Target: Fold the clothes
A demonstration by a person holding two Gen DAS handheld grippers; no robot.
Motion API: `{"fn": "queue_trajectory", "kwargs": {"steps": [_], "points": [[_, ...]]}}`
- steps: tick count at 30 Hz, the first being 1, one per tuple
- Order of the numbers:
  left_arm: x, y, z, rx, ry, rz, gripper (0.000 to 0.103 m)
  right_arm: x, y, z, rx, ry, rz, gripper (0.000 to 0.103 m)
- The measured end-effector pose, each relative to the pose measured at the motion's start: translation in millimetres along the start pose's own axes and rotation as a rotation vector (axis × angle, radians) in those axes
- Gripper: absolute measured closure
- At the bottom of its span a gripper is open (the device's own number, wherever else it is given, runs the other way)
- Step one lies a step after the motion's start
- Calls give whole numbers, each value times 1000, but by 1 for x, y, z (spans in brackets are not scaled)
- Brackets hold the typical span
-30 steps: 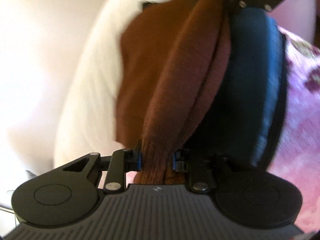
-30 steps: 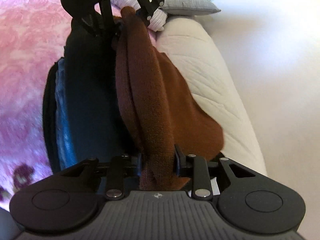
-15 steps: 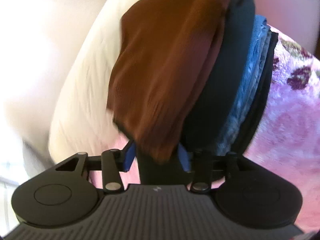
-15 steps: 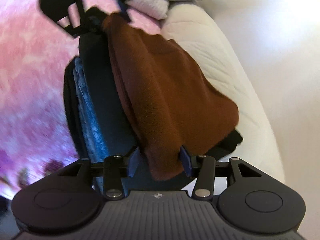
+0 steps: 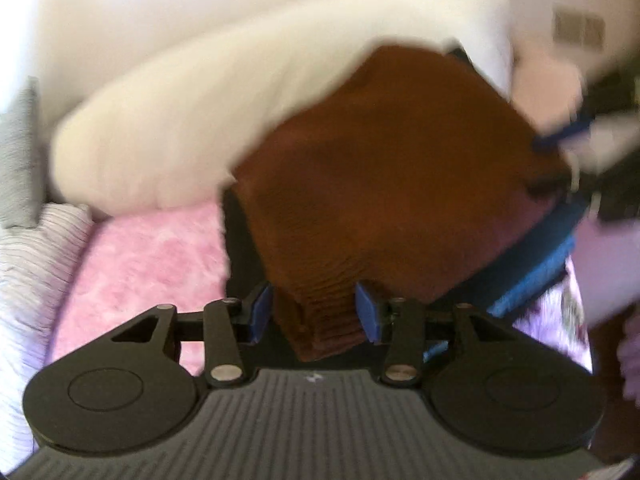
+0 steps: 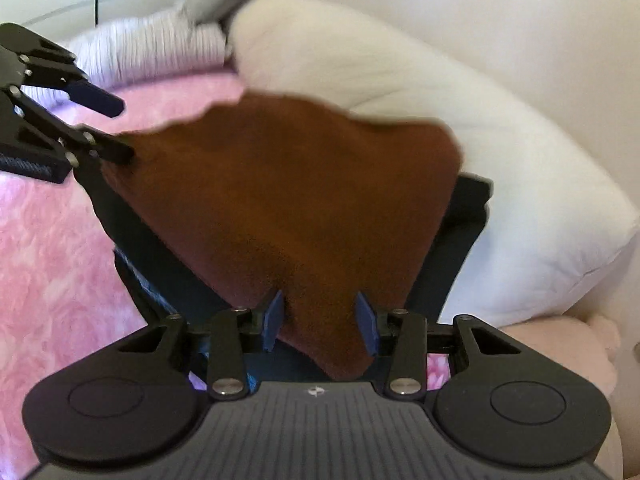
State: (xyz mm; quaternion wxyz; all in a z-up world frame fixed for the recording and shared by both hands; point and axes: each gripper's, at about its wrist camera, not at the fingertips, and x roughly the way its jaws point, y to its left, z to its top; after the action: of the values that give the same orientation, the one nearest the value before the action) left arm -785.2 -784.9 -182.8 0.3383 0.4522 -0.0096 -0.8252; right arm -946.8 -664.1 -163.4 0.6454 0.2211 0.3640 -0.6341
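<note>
Two claws part-open, holding nothing; brown garment (image 5: 384,184) flat atop dark stack (image 6: 460,232), corner pointing toward right claw (image 6: 320,320).

The folded cloth (image 5: 384,184) in the middle of the frame is plain rust brown, with fine ribs near its lower edge. Under it lies a dark navy garment (image 6: 452,256), and at the right a bright blue one (image 5: 536,276). The blanket (image 6: 48,256) at the lower left is pink with paler mottled marks. The big pillow (image 6: 520,184) at the right is white. The pillow (image 5: 28,264) at the far left has thin lilac and white stripes. The gripper pads (image 5: 366,312) are blue.
</note>
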Motion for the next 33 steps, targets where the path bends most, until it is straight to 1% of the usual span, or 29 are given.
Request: {"fn": "queue_trajectory", "kwargs": {"steps": [1,2,4,6,8,10,11,13,14,16,17,19,20,21,23,24,25,26,27,28,29,30,31,32,33], "points": [[1,0,0,11,-2,0,61,-2,-3,5,-5,-11,3,74],[0,3,2,4,-10,7,61,-7,-8,14,-12,-49,0,76],[-1,9,4,-17,-20,19,60,-15,-19,31,-23,-120,-10,76],[3,10,6,-62,3,24,60,-4,-36,46,5,-144,-30,76],[6,11,3,-76,29,27,60,23,-56,56,52,-127,-58,76],[9,11,3,-69,38,26,59,58,-76,60,136,-67,-68,75],[7,9,9,-61,39,28,59,71,-87,60,202,-30,-50,75],[3,9,15,-47,47,33,59,82,-97,58,272,-1,-29,74],[2,10,17,-48,54,34,59,84,-100,58,293,5,-22,71],[1,14,21,-70,68,33,58,77,-101,58,306,-3,-18,70],[-2,15,23,-82,71,37,57,69,-100,57,314,-14,-10,69],[-10,17,22,-111,63,55,48,48,-97,51,332,-35,7,68],[-14,18,21,-132,57,60,39,39,-94,45,351,-35,17,66],[-19,19,18,-156,53,59,36,30,-91,39,370,-35,27,65],[-29,15,10,-196,71,45,36,13,-83,25,405,-30,46,61],[-32,12,6,-207,80,33,36,6,-75,16,411,-12,49,60],[-37,7,2,-216,84,22,36,0,-68,7,419,5,49,56],[-42,3,-2,-224,87,13,32,-6,-62,-1,436,19,40,47],[-48,-1,-5,-232,88,4,23,-12,-58,-6,464,25,35,42],[-55,-5,-7,-242,85,-3,18,-20,-53,-10,490,31,30,35],[-63,-9,-10,-258,78,-11,10,-30,-48,-14,511,33,26,27],[-70,-11,-13,-275,71,-19,5,-41,-43,-17,524,30,15,23],[-75,-13,-15,-297,67,-32,4,-51,-37,-19,533,26,2,17],[-82,-14,-17,-323,66,-47,1,-59,-31,-20,542,24,-9,15],[-90,-14,-18,-352,65,-60,1,-65,-26,-21,549,26,-15,15]]}}
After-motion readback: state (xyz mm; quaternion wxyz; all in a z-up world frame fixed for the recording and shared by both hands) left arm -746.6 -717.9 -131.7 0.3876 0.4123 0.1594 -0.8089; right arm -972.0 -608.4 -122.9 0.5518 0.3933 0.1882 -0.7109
